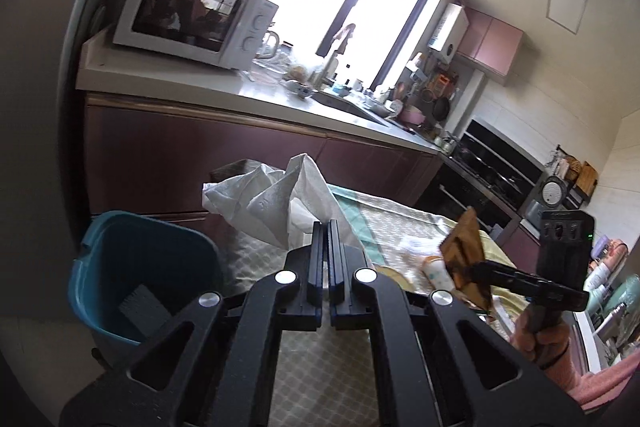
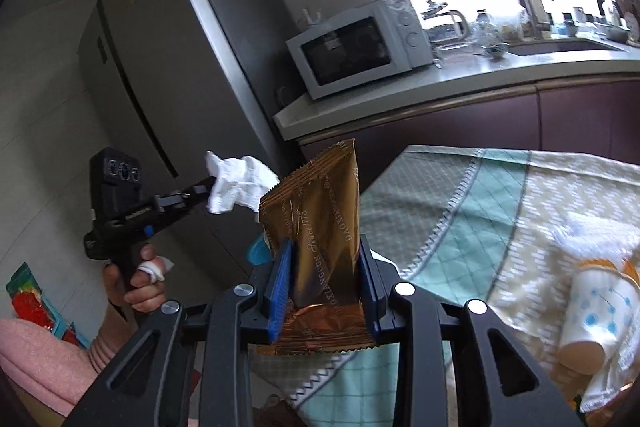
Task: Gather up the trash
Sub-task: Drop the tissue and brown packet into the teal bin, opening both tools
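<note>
My left gripper (image 1: pixel 325 227) is shut on a crumpled white tissue (image 1: pixel 276 199), which sticks up above the fingertips. A teal trash bin (image 1: pixel 132 267) stands low at the left, beside the table, with a grey piece inside. In the right wrist view my right gripper (image 2: pixel 325 247) is shut on a bronze snack wrapper (image 2: pixel 320 223) that stands upright between the blue pads. The left gripper (image 2: pixel 200 193) with its tissue (image 2: pixel 236 189) shows at the left there. The right gripper (image 1: pixel 466 269) with the wrapper (image 1: pixel 466 247) appears at the right of the left wrist view.
A table with a quilted green and beige cloth (image 2: pixel 480 211) holds a tipped paper cup (image 2: pixel 592 319) and a white tissue (image 2: pixel 588 231). Behind are a kitchen counter (image 1: pixel 192 83), a microwave (image 1: pixel 192 15), a sink and a grey fridge (image 2: pixel 172 39).
</note>
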Demonstrator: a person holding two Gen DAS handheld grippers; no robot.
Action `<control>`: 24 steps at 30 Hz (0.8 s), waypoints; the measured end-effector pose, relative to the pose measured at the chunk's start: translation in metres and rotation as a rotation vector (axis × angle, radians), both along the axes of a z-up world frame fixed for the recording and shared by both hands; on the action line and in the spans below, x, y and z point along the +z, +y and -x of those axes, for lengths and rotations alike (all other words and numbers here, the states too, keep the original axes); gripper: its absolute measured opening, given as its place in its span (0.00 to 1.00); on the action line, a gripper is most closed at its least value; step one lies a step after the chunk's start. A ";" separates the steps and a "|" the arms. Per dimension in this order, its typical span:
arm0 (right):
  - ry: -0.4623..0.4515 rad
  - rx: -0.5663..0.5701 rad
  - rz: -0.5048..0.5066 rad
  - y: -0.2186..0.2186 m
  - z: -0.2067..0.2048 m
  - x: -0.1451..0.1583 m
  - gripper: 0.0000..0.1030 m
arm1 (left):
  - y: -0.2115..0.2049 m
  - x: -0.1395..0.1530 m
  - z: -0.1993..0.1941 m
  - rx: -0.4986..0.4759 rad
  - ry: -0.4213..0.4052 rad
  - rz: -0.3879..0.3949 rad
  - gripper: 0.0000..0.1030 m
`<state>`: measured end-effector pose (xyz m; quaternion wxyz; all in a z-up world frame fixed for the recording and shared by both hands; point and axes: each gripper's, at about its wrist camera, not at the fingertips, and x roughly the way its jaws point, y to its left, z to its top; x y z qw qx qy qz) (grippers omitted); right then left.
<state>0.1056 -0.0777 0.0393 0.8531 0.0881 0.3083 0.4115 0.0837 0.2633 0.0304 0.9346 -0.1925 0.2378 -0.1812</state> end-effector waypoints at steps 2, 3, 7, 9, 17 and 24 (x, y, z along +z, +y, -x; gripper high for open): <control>-0.002 0.051 0.016 0.032 -0.003 0.003 0.29 | 0.018 -0.011 -0.007 0.050 0.036 -0.011 0.02; -0.006 0.068 0.036 0.049 -0.005 0.002 0.29 | 0.028 -0.019 -0.011 0.070 0.058 -0.009 0.02; 0.018 0.129 0.101 0.116 -0.014 -0.010 0.29 | 0.061 -0.053 -0.030 0.124 0.141 -0.006 0.02; 0.030 0.132 0.145 0.145 -0.022 -0.022 0.29 | 0.074 -0.069 -0.039 0.146 0.179 -0.009 0.02; 0.128 0.025 0.305 0.222 -0.068 -0.078 0.30 | 0.110 -0.131 -0.075 0.197 0.318 -0.029 0.02; 0.192 -0.062 0.376 0.246 -0.100 -0.102 0.37 | 0.121 -0.168 -0.100 0.192 0.402 -0.038 0.03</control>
